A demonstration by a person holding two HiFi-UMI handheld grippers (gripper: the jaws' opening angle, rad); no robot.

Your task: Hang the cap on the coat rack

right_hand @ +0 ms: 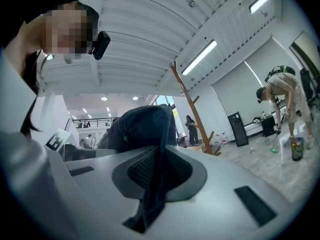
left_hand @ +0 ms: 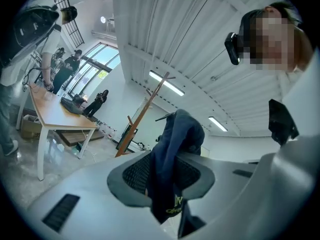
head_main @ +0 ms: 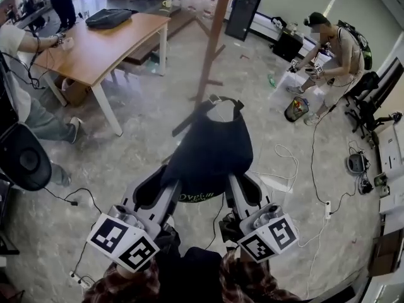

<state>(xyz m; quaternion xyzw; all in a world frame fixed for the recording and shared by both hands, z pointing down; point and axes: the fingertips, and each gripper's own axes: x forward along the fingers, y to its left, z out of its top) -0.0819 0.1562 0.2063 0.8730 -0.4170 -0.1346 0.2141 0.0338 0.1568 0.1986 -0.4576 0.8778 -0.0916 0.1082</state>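
A dark navy cap (head_main: 208, 150) with yellow-green lettering is held up between both grippers, its back strap toward the rack. My left gripper (head_main: 165, 185) is shut on the cap's left edge, and the cloth (left_hand: 172, 164) runs between its dark pads. On the other side my right gripper (head_main: 235, 185) pinches the right edge, where the fabric (right_hand: 152, 179) hangs through the jaws. The wooden coat rack (head_main: 211, 43) stands just beyond the cap; its pole (left_hand: 141, 115) with angled pegs (right_hand: 189, 101) rises in both gripper views.
A wooden table (head_main: 101, 46) with a black bag (head_main: 108, 17) stands at the left, a person seated beside it. At the right a person (head_main: 328, 49) bends over things on the floor. Cables (head_main: 284, 163) and a power strip (head_main: 327, 210) lie on the floor.
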